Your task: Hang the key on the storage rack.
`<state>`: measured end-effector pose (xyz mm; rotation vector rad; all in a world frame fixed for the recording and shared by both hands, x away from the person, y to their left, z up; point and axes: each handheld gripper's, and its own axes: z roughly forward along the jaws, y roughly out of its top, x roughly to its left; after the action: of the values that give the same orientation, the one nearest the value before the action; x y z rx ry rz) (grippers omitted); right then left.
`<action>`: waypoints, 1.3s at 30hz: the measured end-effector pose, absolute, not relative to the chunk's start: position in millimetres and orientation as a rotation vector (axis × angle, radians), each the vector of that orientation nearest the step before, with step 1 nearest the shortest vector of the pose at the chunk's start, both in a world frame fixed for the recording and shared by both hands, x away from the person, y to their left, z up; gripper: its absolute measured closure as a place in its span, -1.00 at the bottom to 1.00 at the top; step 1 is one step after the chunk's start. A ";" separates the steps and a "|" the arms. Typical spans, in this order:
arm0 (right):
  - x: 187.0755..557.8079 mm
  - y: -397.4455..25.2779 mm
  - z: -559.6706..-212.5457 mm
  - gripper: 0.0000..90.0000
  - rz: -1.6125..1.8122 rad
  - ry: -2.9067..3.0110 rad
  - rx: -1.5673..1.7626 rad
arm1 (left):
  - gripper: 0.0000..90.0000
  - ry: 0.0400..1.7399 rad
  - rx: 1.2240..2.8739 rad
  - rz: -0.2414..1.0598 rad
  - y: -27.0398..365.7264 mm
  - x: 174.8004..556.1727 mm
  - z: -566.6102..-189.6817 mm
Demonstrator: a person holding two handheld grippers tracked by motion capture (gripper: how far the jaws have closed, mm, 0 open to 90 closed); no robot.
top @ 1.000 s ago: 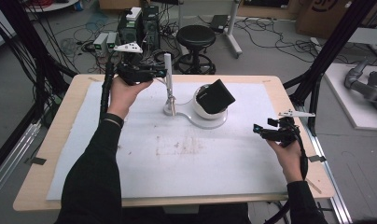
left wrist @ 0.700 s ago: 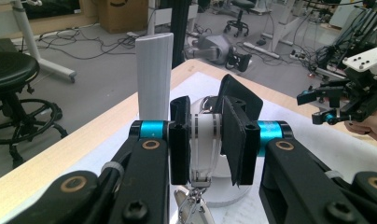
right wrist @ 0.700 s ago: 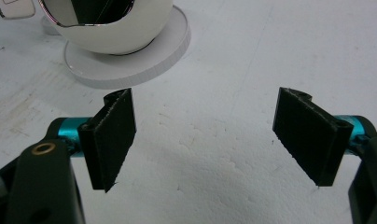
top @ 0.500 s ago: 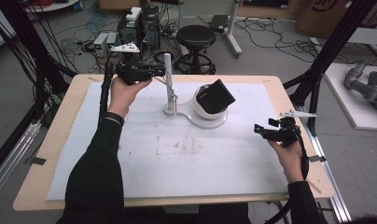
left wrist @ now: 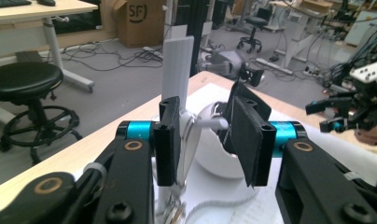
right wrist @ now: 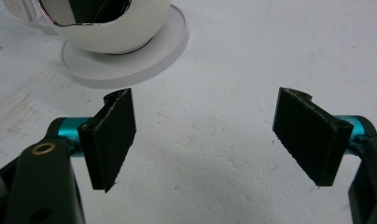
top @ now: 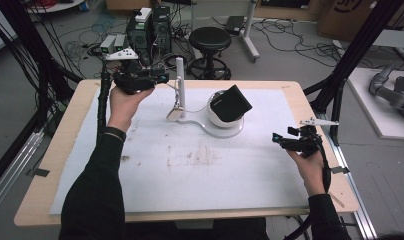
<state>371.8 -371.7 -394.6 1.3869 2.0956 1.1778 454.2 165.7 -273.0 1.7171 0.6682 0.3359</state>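
A white round shell (top: 217, 119) sits on a flat white disc (top: 230, 133) at the middle back of the mat, with a black square piece (top: 233, 103) tilted in its open top. A thin arm joins the disc to a white upright post (top: 180, 75). My left gripper (top: 163, 78) is held high just left of that post and is open. In the left gripper view the post (left wrist: 178, 65) stands close behind the left pad (left wrist: 168, 140), not clamped. My right gripper (top: 276, 138) hovers low over the mat's right side, open and empty (right wrist: 205, 135), facing the shell (right wrist: 107, 28).
A white mat (top: 200, 175) covers most of the wooden table (top: 65, 130). Behind the table stand a black stool (top: 210, 37) and computer boxes (top: 150, 22) among cables. Black frame posts (top: 345, 75) rise at the right, and more at the left.
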 end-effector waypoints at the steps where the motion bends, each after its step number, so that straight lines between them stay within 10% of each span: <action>1: 371.9 -371.5 -394.6 -0.52 1.178 2.096 1.387 | 0.36 0.671 1.718 0.340 167.1 450.5 -274.3; 39: 370.9 -361.8 -384.1 -0.52 1.145 2.130 1.325 | -0.05 0.711 1.779 0.446 177.9 373.5 -279.1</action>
<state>370.9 -361.8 -384.1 1.3245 2.1296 1.1452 373.5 177.9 -279.1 1.7788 0.7111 0.4459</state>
